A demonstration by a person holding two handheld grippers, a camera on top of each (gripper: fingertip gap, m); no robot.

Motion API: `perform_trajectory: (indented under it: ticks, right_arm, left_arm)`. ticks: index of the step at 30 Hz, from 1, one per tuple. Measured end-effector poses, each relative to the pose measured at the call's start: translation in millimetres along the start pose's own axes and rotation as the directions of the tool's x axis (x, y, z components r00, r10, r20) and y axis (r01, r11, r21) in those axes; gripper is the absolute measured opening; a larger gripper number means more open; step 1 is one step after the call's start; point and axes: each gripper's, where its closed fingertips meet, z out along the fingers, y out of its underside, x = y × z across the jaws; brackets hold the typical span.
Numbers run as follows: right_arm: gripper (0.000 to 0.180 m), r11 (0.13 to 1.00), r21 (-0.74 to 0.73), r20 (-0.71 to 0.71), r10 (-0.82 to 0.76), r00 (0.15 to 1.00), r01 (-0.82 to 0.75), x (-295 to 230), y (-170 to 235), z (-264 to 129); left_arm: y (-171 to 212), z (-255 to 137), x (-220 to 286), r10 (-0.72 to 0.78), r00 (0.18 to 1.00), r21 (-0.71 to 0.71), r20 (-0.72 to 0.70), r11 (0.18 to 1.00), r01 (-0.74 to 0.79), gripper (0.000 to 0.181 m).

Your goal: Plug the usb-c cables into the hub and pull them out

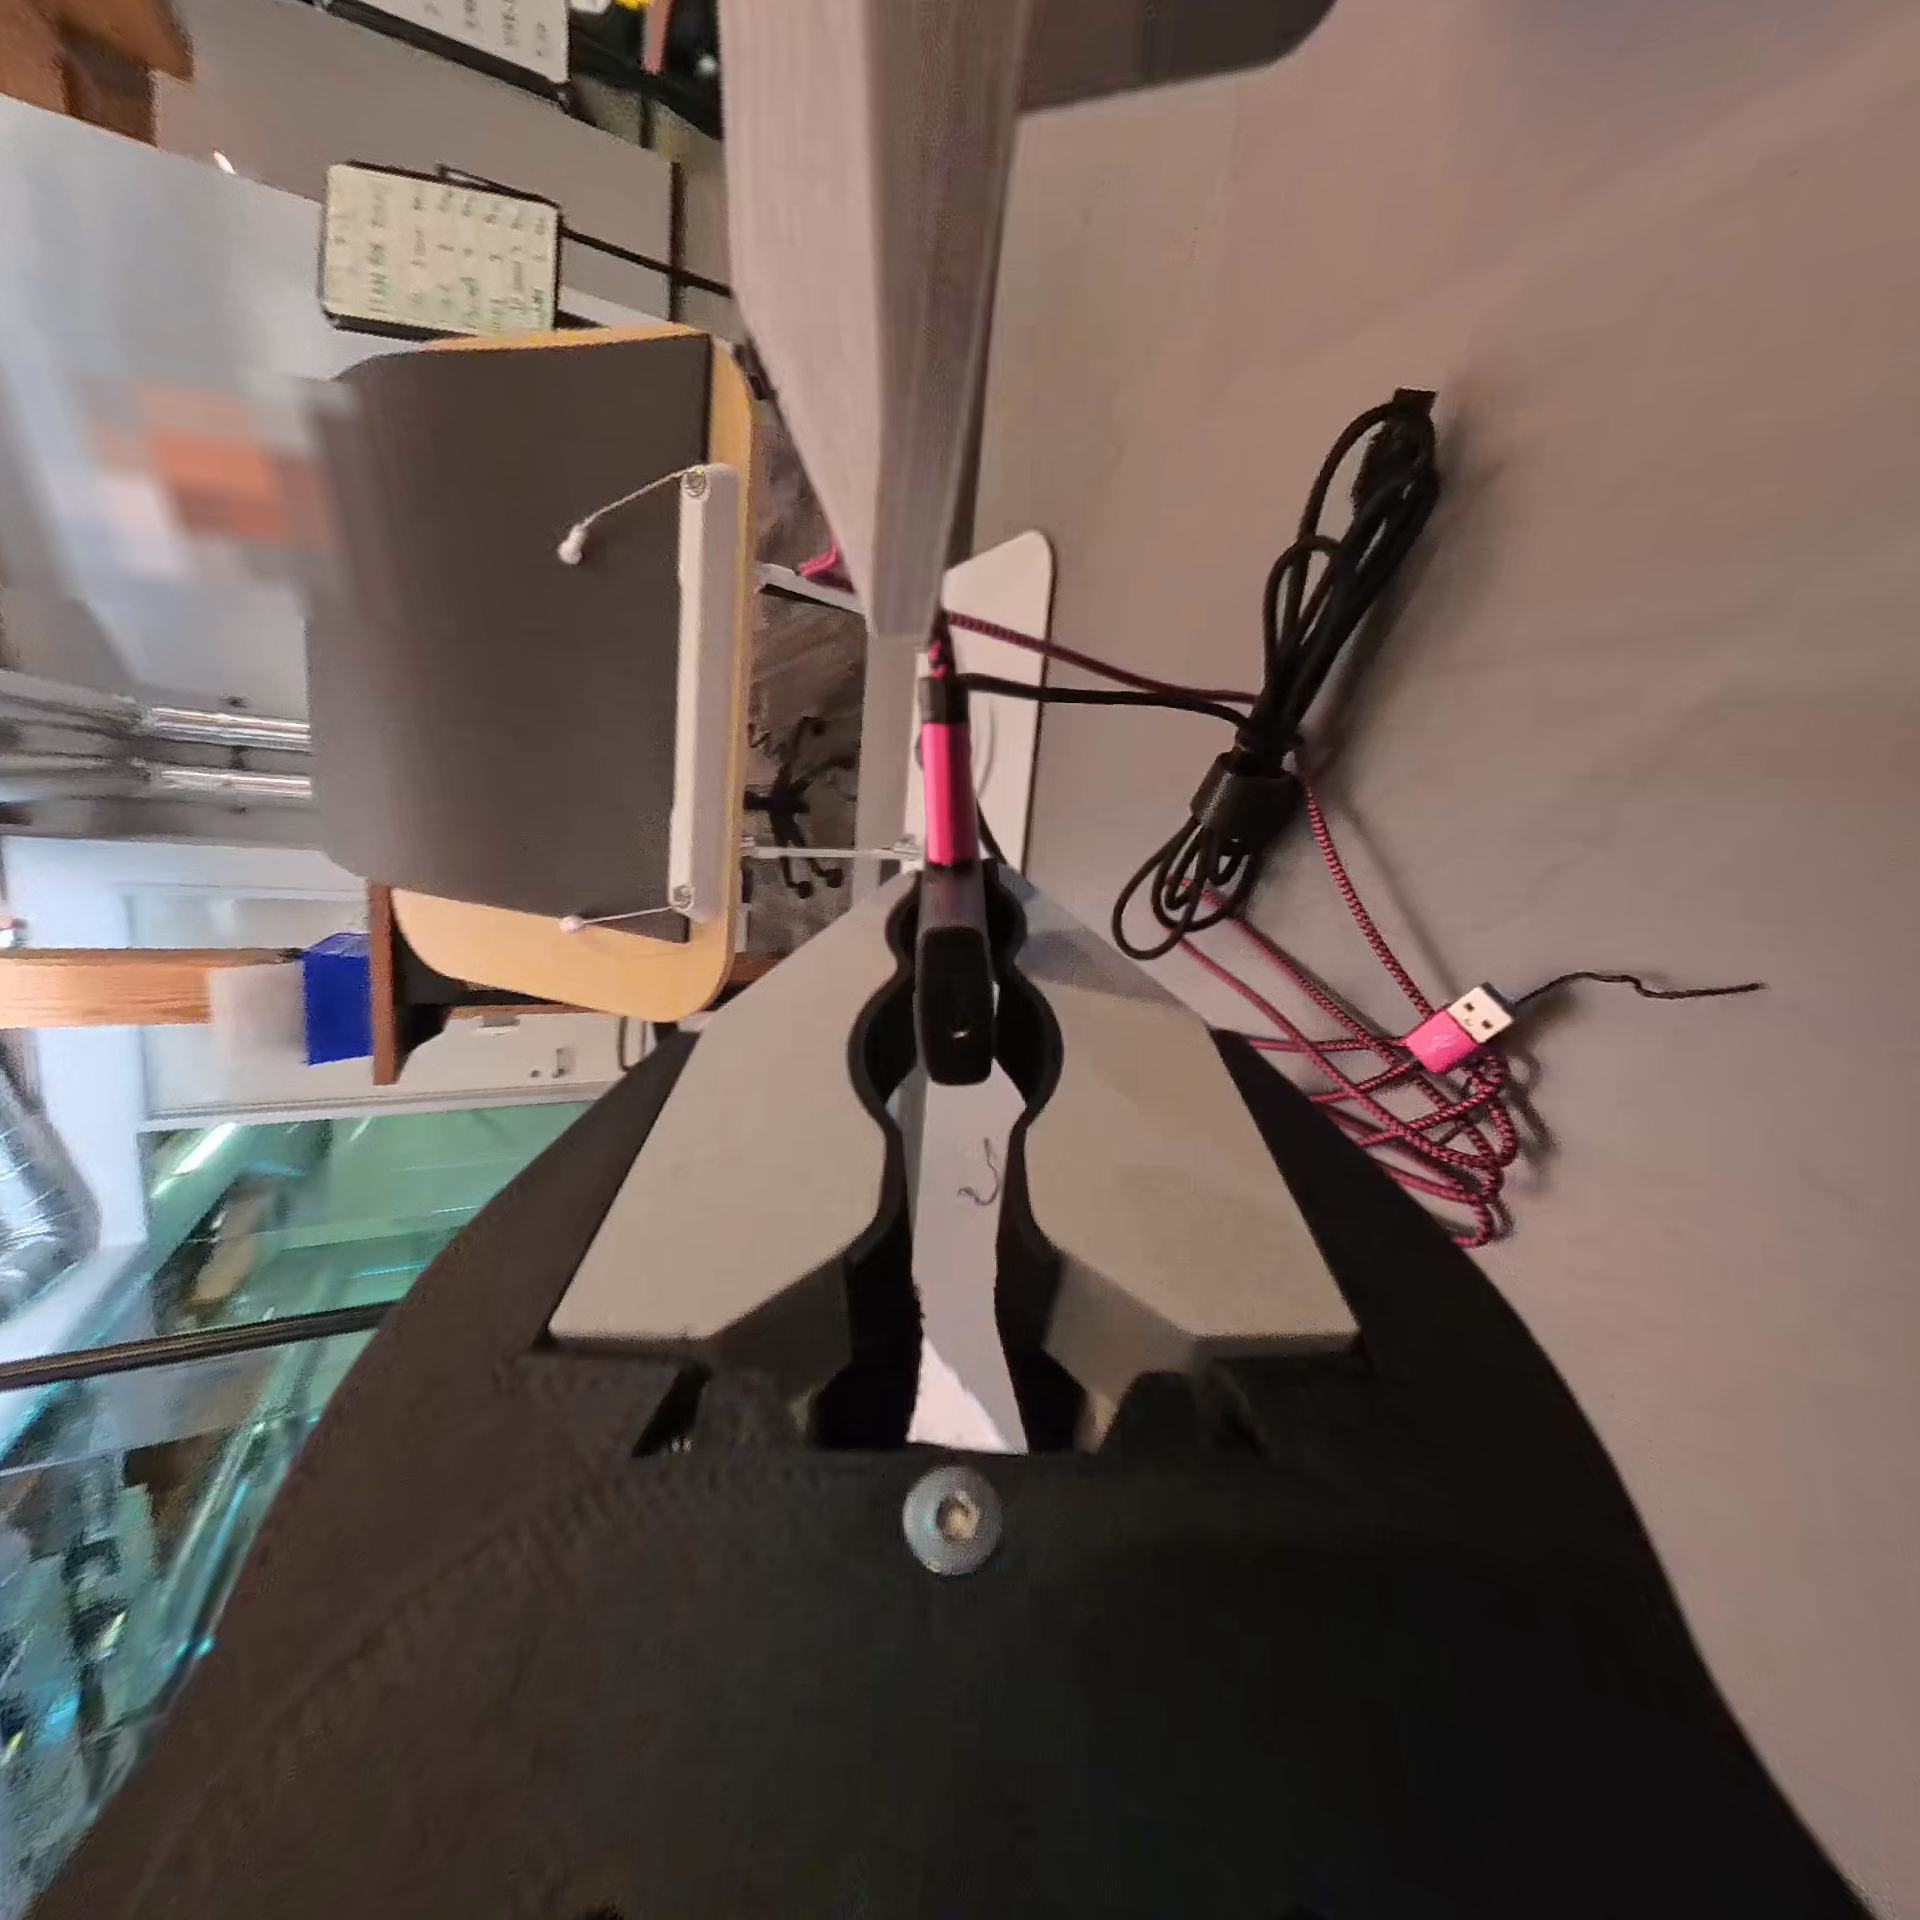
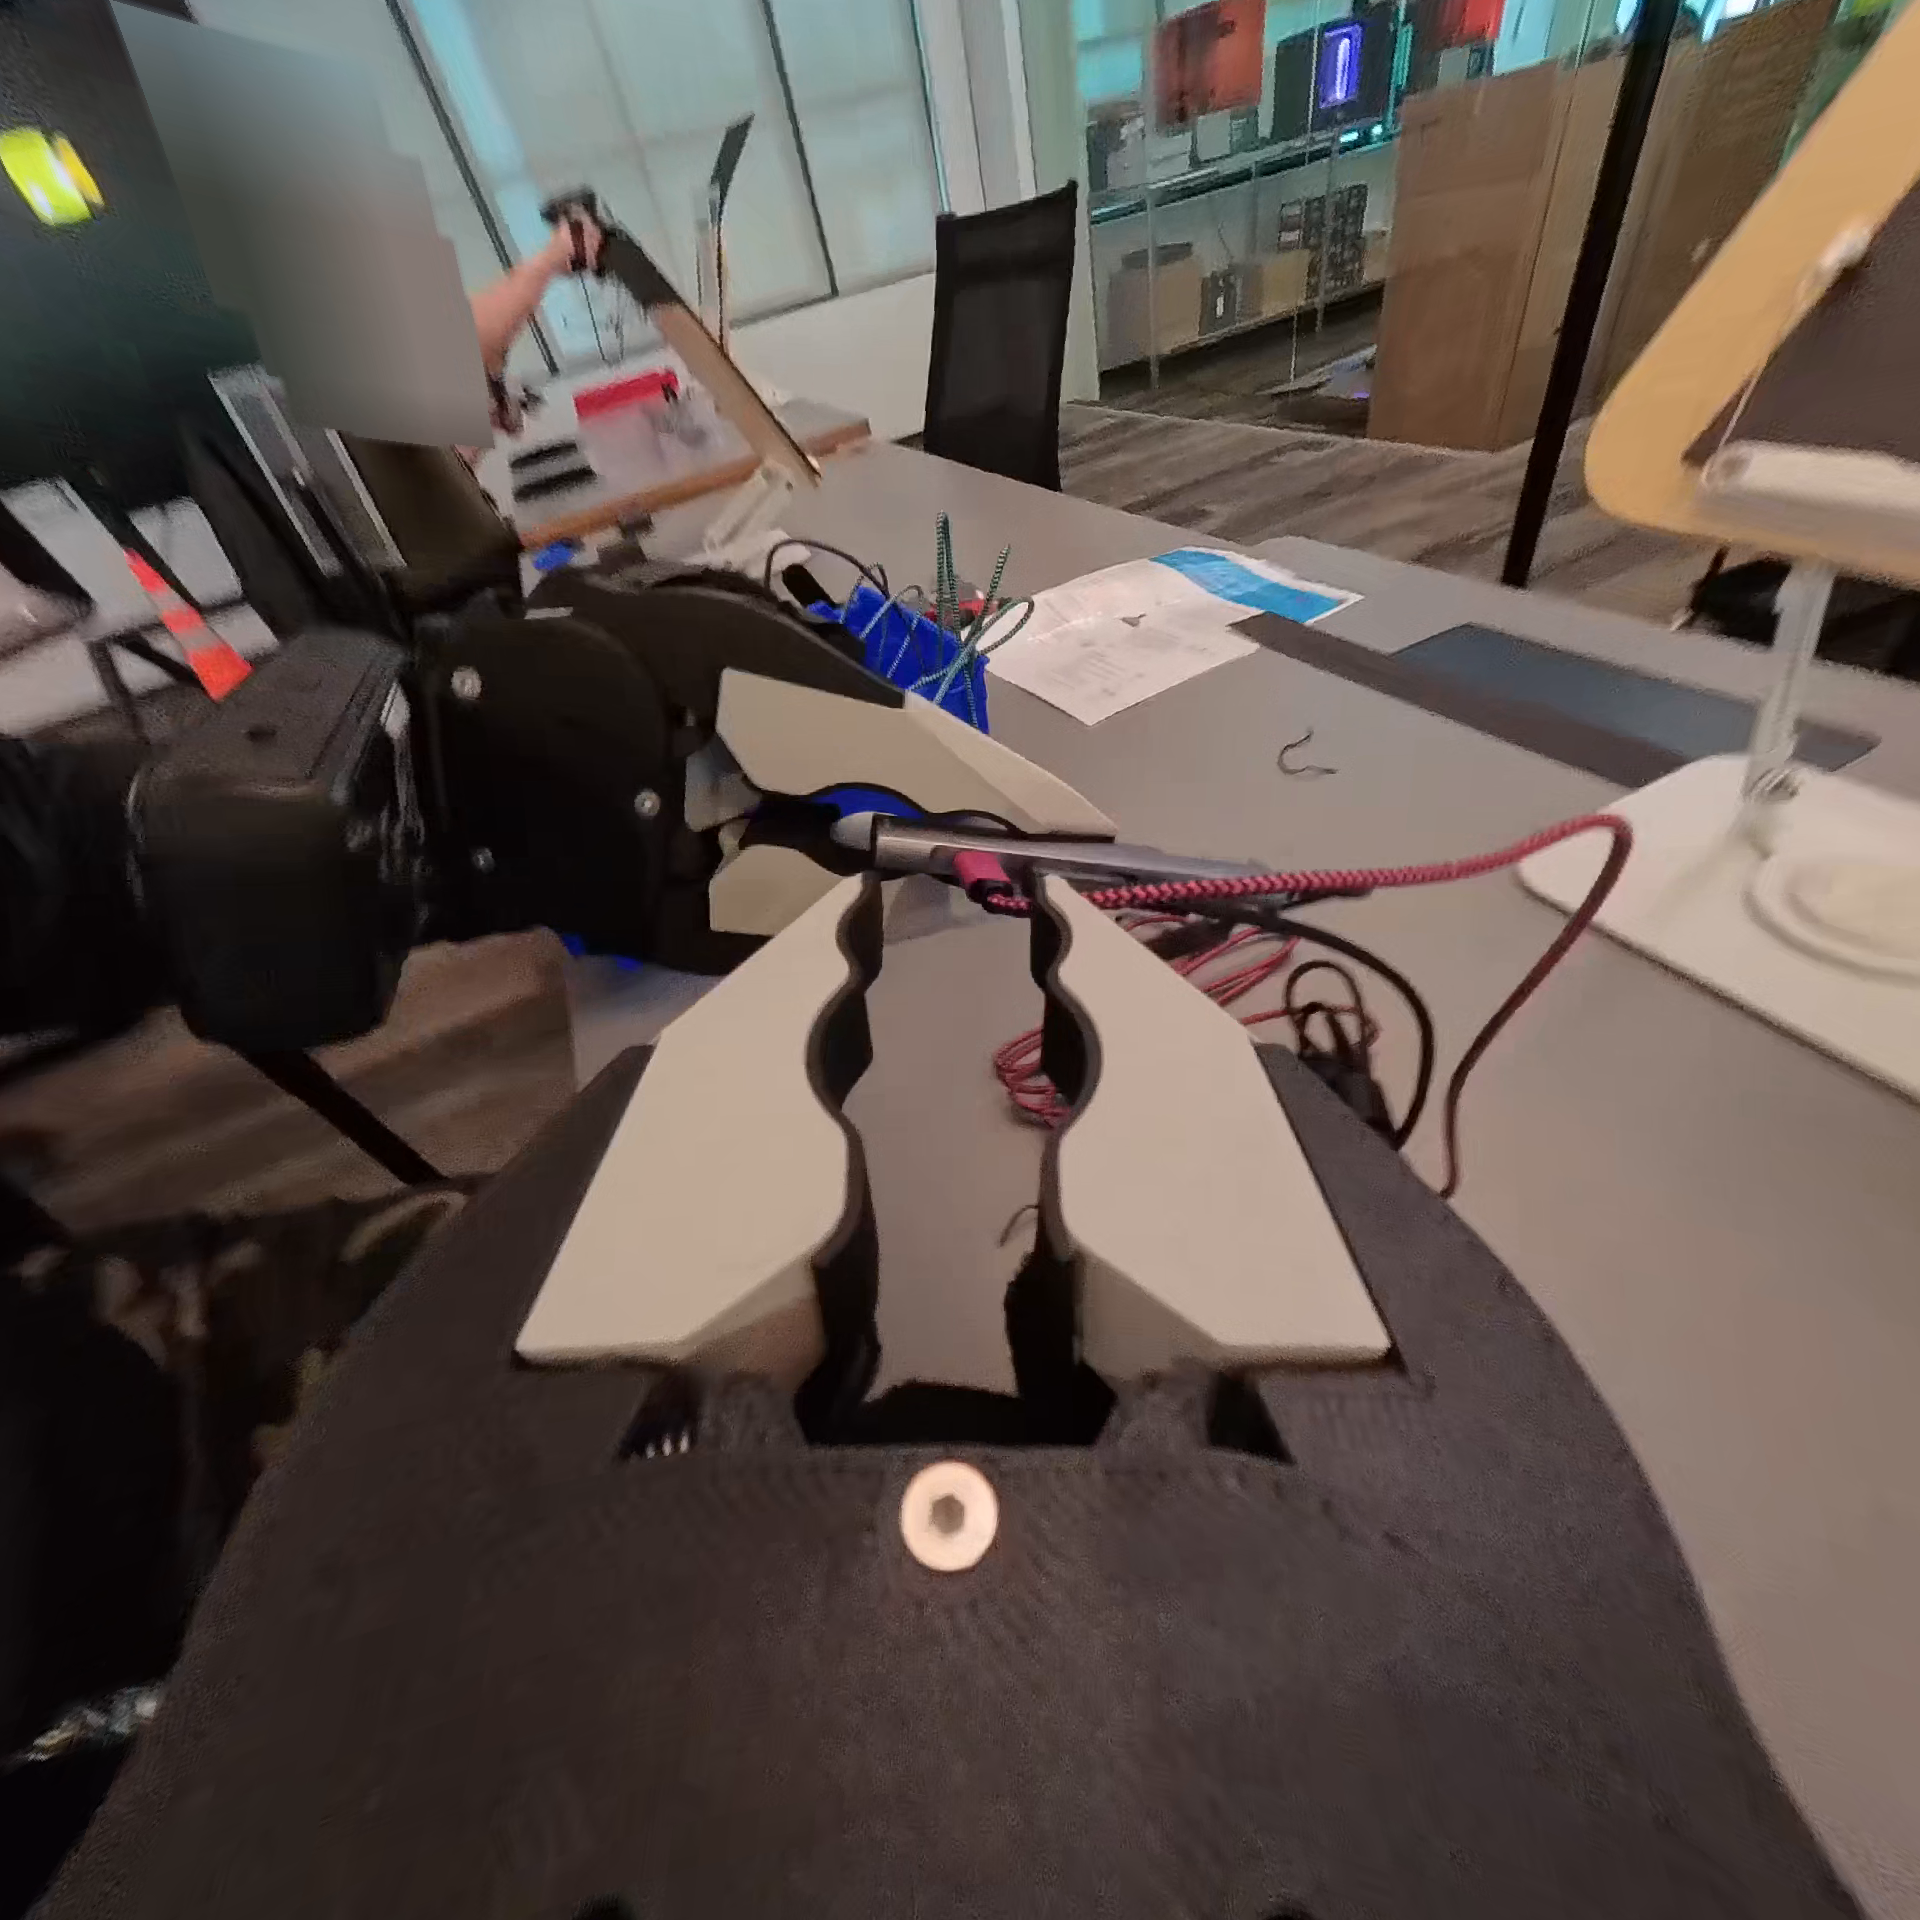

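My left gripper [image 1: 951, 904] is shut on a slim dark hub [image 1: 951, 987] and holds it above the grey table [image 1: 1558, 520]. In the right wrist view the hub [image 2: 1122, 854] sticks out sideways from the left gripper's grey fingers [image 2: 883, 748]. A pink USB-C plug [image 1: 945, 800] on a red-black braided cable [image 2: 1455, 868] sits at the hub's side. My right gripper [image 2: 956, 914] is open, its jaws either side of that plug [image 2: 982, 871]. A coiled black cable [image 1: 1299, 675] lies on the table; whether it is plugged in is hidden. The pink cable's USB-A end [image 1: 1455, 1023] lies loose.
A white stand base [image 2: 1714, 883] carrying a tilted tan board [image 2: 1714, 343] stands to the right. Papers [image 2: 1132, 634] and a blue bag of cables [image 2: 914, 644] lie farther back. A black chair [image 2: 997, 332] and a person's arm [image 2: 520, 291] are beyond the table. My right fingertips sit around 7 cm from my left ones.
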Motion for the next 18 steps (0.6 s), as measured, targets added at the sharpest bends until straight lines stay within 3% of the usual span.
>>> perform_trajectory:
  ticks: [4, 10, 15, 18]
  right_arm:
    - [0.02, 0.983, 0.048, 0.079, 0.172, 0.982, -0.176, 0.0, 2.9, 2.9]
    - [0.026, 0.97, 0.158, 0.003, 0.185, 0.983, -0.184, 16.2, -2.8, -10.1]
    - [0.029, 0.961, 0.158, 0.116, 0.212, 0.97, -0.229, 0.5, -2.1, 5.0]
    - [0.018, 0.958, 0.133, 0.137, 0.236, 0.962, -0.254, 1.8, 3.7, 13.4]
  left_arm:
    - [1.6, -1.0, -5.4, 0.039, 0.996, -0.024, 0.08, 0.999, -0.037, 0.006]
    - [2.6, -3.1, -15.7, 0.004, 0.994, -0.027, 0.113, 1.0, -0.001, 0.006]
    - [-5.0, -2.7, -14.5, 0.04, 0.991, -0.016, 0.127, 0.999, -0.038, 0.006]
    - [-6.7, -3.4, -14.1, 0.04, 0.99, -0.007, 0.133, 0.999, -0.039, 0.006]
